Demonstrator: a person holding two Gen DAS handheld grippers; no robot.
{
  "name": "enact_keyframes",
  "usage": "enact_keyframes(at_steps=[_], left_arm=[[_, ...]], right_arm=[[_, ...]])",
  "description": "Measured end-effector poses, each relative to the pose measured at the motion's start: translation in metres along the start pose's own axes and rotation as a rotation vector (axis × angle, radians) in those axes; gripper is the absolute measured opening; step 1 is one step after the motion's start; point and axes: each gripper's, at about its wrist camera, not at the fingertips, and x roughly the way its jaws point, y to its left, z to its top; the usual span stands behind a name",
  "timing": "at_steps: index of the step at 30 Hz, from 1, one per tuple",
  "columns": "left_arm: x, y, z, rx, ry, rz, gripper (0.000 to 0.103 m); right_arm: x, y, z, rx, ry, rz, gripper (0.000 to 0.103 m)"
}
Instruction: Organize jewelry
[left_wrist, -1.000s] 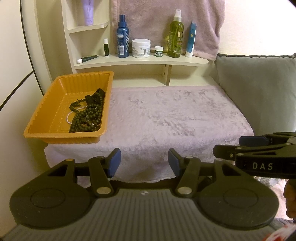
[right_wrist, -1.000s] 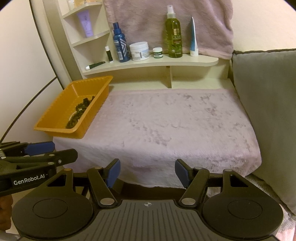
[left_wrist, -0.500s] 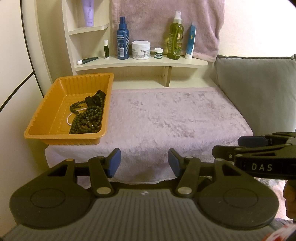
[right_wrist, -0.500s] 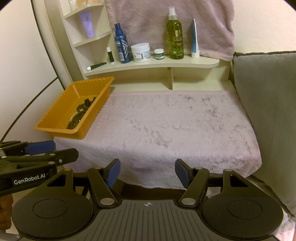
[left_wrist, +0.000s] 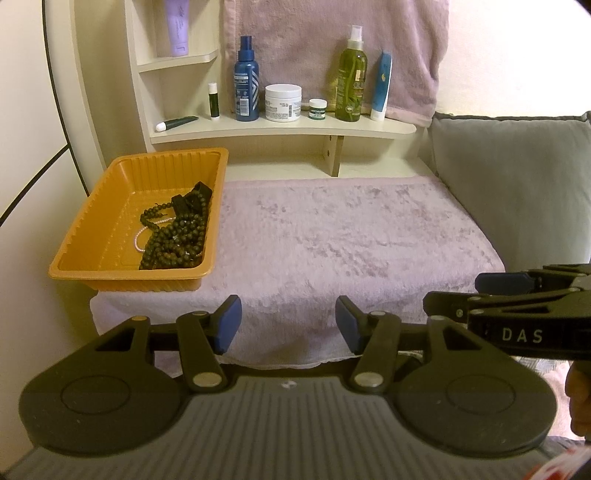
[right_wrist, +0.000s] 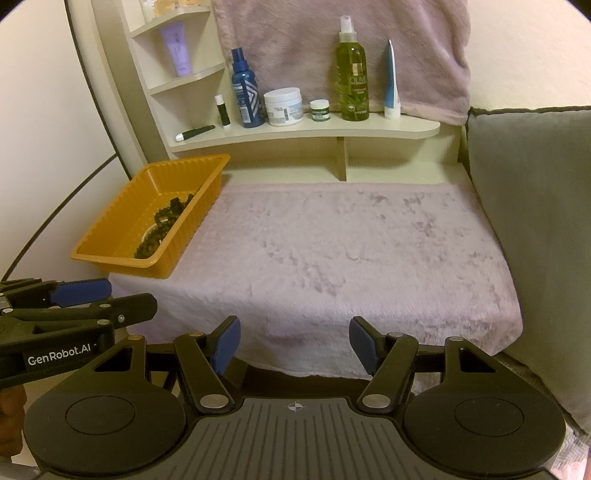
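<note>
An orange plastic tray (left_wrist: 92, 229) (right_wrist: 110, 236) rests at the left edge of the pink towel-covered surface (left_wrist: 332, 236) (right_wrist: 351, 243). Inside it lies a heap of dark green bead necklaces (left_wrist: 177, 236) (right_wrist: 162, 229) with a thin pink bead string (left_wrist: 142, 236) beneath. My left gripper (left_wrist: 288, 321) hovers open in front of the towel's near edge, nothing between its blue pads. My right gripper (right_wrist: 293, 341) is open too and holds nothing. Each gripper shows from the side in the other's view: the right gripper (left_wrist: 517, 295) and the left gripper (right_wrist: 74, 299).
A cream shelf (left_wrist: 280, 129) at the back holds a blue spray bottle (left_wrist: 246, 81), a white jar (left_wrist: 283, 102), a green spray bottle (left_wrist: 351, 77) and tubes. A pink towel (left_wrist: 332, 44) hangs behind. A grey cushion (left_wrist: 517, 184) borders the right side.
</note>
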Motion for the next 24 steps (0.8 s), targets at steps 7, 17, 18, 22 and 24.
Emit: enact_keyframes(at_steps=[7, 17, 18, 22, 24], left_arm=[[-0.0003, 0.0012, 0.0012, -0.001, -0.004, 0.000, 0.054], [-0.0005, 0.0017, 0.0012, -0.003, -0.005, 0.001, 0.054], [-0.0005, 0.0016, 0.0011, -0.003, -0.005, 0.001, 0.054], [-0.0005, 0.0014, 0.0007, -0.002, -0.006, 0.001, 0.054], [-0.0002, 0.0016, 0.0013, -0.003, -0.006, 0.001, 0.054]], right_arm=[[0.0001, 0.0007, -0.0008, 0.001, -0.001, -0.001, 0.065], [-0.0001, 0.0020, 0.0009, -0.003, 0.000, 0.000, 0.065], [0.0000, 0.0020, 0.0008, -0.004, 0.000, 0.000, 0.065], [0.0001, 0.0029, 0.0014, -0.004, -0.001, -0.001, 0.065], [0.0000, 0.0025, 0.0001, -0.004, -0.001, -0.001, 0.065]])
